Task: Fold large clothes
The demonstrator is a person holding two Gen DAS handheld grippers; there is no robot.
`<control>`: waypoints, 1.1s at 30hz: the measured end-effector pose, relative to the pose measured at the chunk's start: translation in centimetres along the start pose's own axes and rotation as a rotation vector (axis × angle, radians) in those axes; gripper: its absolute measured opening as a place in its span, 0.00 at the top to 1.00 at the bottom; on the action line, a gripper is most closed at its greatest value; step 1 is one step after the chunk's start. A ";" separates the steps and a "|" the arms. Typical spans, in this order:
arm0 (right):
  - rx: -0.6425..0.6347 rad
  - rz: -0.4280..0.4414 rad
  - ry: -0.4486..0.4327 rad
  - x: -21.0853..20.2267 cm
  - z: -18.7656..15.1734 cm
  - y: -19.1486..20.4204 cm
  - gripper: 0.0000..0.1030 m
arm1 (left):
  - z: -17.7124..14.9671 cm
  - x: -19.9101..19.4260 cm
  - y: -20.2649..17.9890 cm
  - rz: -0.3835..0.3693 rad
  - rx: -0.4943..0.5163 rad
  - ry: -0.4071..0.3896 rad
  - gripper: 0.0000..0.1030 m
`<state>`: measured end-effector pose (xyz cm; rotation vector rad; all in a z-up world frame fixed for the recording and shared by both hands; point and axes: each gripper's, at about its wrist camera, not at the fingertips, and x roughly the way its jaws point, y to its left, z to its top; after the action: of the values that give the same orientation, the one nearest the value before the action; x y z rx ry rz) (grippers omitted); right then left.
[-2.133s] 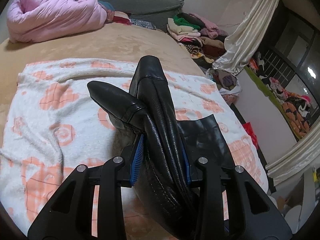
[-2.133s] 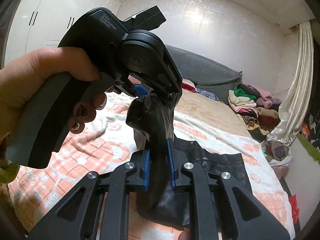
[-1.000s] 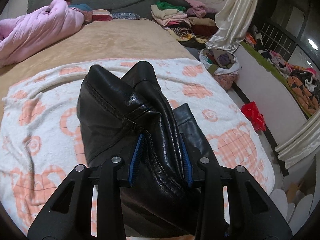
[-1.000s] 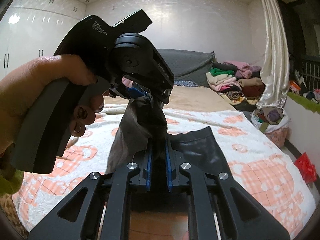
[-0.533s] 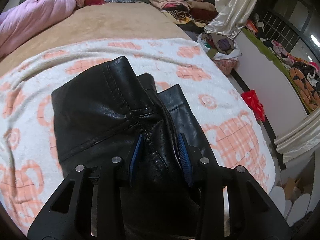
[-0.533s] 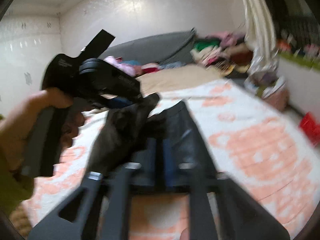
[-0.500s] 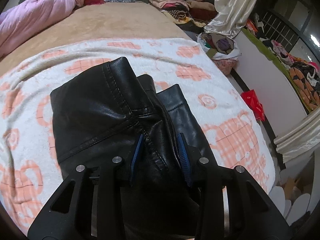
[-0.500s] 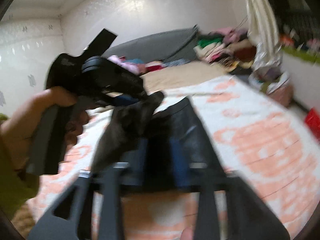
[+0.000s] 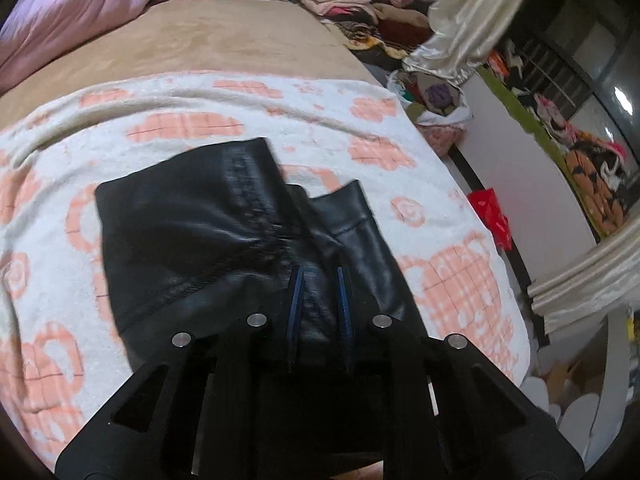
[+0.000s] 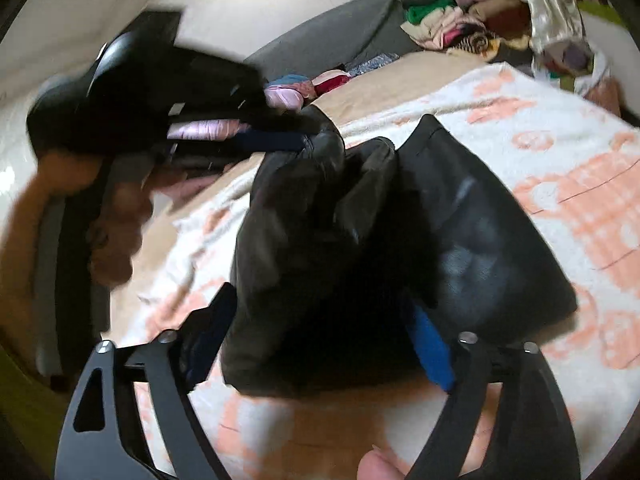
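A black leather garment (image 9: 192, 240) lies folded on the white and orange blanket (image 9: 340, 120) that covers the bed. My left gripper (image 9: 318, 284) points down at its near right part. Its jaws are closing and the blue pads pinch a bunched fold of leather. In the right wrist view the same garment (image 10: 320, 220) sags between the widely spread fingers of my right gripper (image 10: 320, 336). Those jaws are opening and neither pad presses on the leather. A hand (image 10: 116, 232) holds the blurred left gripper (image 10: 306, 142) at the garment's raised far corner.
Beyond the blanket is the bed's beige sheet (image 9: 200, 40), with a pink duvet (image 9: 68, 20) at the far left. Stacked clothes (image 9: 352, 0) and a pale curtain (image 9: 472, 20) stand past the bed's right edge. A red bag (image 9: 490, 216) lies on the floor there.
My right gripper has let go of the garment, spread wide and rolled. The left gripper has sunk with the leather, which now lies flatter on the blanket, and its pads have drawn closer together.
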<state>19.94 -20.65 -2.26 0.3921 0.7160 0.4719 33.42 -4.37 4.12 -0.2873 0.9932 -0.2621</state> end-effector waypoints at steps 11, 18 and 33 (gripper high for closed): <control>-0.077 -0.011 0.003 2.1 5.8 1.5 0.74 | -0.3 -5.4 5.3 0.073 -0.057 -0.107 0.39; -0.210 0.047 -0.100 -1.9 9.1 3.6 0.77 | -2.8 -5.5 8.6 0.053 -0.166 -0.102 0.27; 0.254 -0.002 0.064 -2.3 2.6 -12.0 0.72 | -6.6 1.7 2.8 0.086 0.021 0.060 0.13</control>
<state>23.54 -32.24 -5.18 0.6170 0.8415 0.3938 28.90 -3.10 -1.59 -0.2178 1.0588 -0.2034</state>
